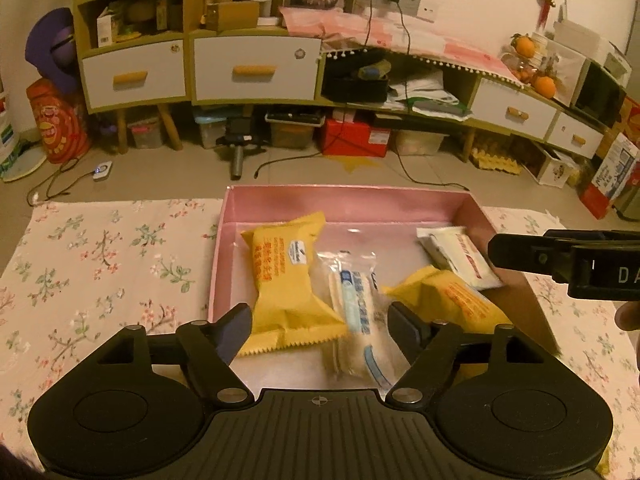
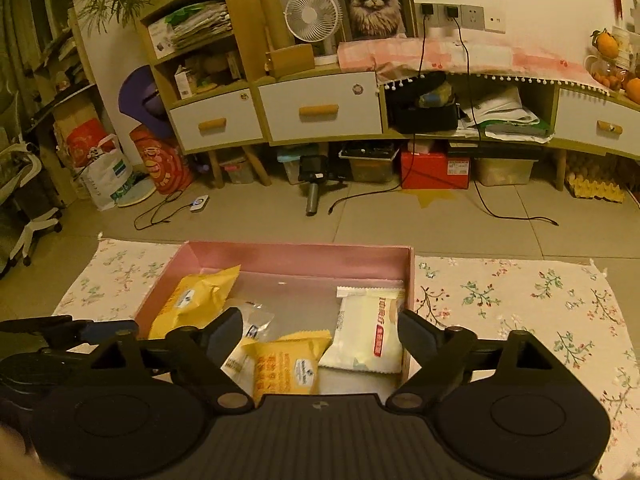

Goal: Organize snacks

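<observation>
A pink box (image 1: 344, 202) (image 2: 296, 254) stands on a floral cloth (image 1: 100, 256). Several snack packets lie inside: a yellow packet (image 1: 286, 284) (image 2: 196, 296) at the left, a clear packet with blue print (image 1: 358, 312), a second yellow packet (image 1: 452, 296) (image 2: 288, 364) and a white packet (image 1: 460, 256) (image 2: 370, 330) at the right. My left gripper (image 1: 320, 326) hangs open above the yellow and clear packets, holding nothing. My right gripper (image 2: 320, 330) is open above the second yellow and the white packets, its pads touching neither. It also shows at the right edge of the left wrist view.
Beyond the box is tiled floor with cables (image 2: 516, 212), a white charger (image 2: 199, 203) and a black handle (image 2: 313, 196). A low cabinet (image 1: 256, 70) with white drawers, a fan (image 2: 312, 16) and storage bins line the wall. The floral cloth (image 2: 520, 312) spreads both sides of the box.
</observation>
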Demonstrator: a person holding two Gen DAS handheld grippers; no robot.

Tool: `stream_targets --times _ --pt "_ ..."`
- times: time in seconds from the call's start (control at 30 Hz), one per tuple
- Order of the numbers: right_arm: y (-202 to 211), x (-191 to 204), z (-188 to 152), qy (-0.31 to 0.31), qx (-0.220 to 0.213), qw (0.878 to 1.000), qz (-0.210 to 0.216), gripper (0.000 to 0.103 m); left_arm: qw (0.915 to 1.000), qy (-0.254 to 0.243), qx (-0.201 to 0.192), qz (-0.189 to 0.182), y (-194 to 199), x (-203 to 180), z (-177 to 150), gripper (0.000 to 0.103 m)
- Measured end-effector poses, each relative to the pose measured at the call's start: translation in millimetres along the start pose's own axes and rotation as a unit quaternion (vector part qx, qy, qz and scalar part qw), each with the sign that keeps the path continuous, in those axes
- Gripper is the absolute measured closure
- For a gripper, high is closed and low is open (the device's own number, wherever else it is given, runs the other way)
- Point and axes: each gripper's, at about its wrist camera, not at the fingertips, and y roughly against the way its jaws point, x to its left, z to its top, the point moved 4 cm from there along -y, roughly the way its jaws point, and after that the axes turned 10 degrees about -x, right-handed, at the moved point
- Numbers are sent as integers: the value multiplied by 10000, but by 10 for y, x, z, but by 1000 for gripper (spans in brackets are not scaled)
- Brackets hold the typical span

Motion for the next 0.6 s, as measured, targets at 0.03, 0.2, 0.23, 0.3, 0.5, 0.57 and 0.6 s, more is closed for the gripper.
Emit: stream_targets --times 0.03,0.2,0.23,0.3,0.5,0.57,0.6 --pt "28 7 -6 6 5 10000 3 48 10000 0 10 -29 36 -11 -15 24" --pt "194 59 -64 34 24 10000 6 41 9999 -86 41 -108 215 -70 -87 15" --pt "226 63 -81 26 38 10000 15 40 9999 -90 42 -110 253 -76 -107 14" --pt "294 80 -114 2 70 10000 11 36 9999 -85 52 -131 332 -91 -154 9" --pt "500 161 -224 89 136 9999 2 32 9995 -132 183 -221 572 -134 -335 8" --pt "571 187 -257 112 147 9998 1 32 9993 -141 243 -246 654 -147 -406 7" --pt "612 201 -278 120 157 9998 10 31 9992 -143 277 -246 687 -152 -445 7"
